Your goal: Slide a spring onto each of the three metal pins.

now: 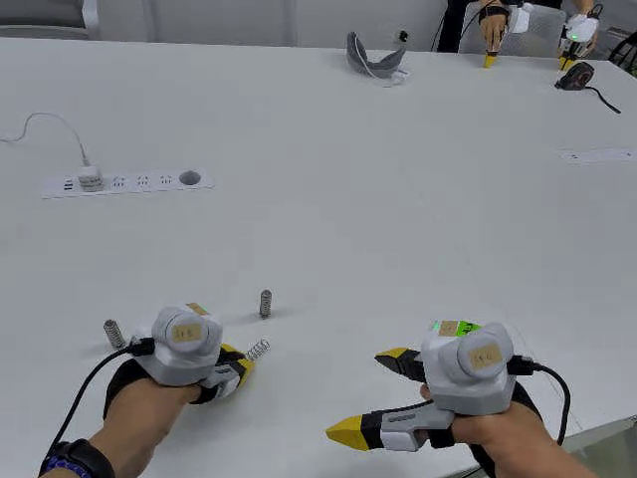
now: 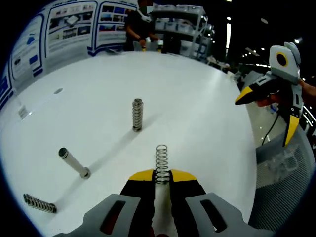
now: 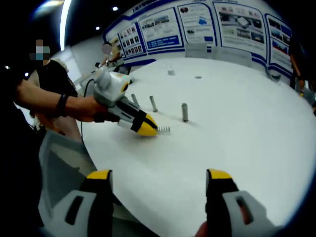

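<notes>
The left gripper is clamped on a spring, near a bare pin and a covered pin on the table. The right gripper is spread wide, holding nothing.

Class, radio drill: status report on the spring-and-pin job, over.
Left hand-held gripper shut on spring; right hand-held gripper open, empty. One sprung pin, one bare pin beside it. Nothing between spring and bare pin.
</notes>
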`<state>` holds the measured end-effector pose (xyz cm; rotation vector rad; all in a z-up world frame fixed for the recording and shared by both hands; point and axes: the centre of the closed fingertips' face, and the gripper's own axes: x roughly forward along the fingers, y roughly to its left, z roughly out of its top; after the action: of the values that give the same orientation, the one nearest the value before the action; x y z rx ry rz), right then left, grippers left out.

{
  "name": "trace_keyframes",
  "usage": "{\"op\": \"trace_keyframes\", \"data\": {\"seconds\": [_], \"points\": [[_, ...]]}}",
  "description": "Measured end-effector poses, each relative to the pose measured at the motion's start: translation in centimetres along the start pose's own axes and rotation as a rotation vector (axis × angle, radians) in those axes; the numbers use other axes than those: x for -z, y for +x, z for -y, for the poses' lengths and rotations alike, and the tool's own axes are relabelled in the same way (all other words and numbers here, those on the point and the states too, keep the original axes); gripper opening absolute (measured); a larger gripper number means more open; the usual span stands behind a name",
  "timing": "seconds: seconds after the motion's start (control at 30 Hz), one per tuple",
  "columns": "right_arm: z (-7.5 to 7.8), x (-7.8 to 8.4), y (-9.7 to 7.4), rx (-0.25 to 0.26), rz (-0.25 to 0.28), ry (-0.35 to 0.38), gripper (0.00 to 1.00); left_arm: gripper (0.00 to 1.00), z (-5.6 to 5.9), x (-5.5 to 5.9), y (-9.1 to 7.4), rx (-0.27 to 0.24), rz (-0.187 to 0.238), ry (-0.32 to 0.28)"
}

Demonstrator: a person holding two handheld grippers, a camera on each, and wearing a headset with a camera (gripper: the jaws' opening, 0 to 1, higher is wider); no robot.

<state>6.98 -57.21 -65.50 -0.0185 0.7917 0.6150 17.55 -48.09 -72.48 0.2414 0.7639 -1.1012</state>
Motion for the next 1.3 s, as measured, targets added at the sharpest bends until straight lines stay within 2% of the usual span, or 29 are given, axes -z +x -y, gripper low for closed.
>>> {"op": "trace_keyframes", "data": {"seconds": [0.3, 0.7, 0.87, 1.3], "points": [[-0.8, 0.0, 0.6, -0.025, -0.010, -0.009, 0.78, 0.11, -0.9, 1.8, -2.4, -0.029, 0.006, 0.005], [-1.5, -0.2, 1.1, -0.050, -0.015, -0.019, 0.78, 0.11, -2.7, 3.1, -6.8, -0.088, 0.035, 0.001], [-1.9, -0.4, 1.6, -0.063, -0.023, -0.029, 0.78, 0.11, -3.3, 3.0, -8.1, -0.106, 0.050, -0.004], [-3.1, -2.2, 3.1, -0.114, -0.008, -0.045, 0.75, 0.11, -3.0, 1.6, -11.6, -0.122, 0.099, 0.036]]}}
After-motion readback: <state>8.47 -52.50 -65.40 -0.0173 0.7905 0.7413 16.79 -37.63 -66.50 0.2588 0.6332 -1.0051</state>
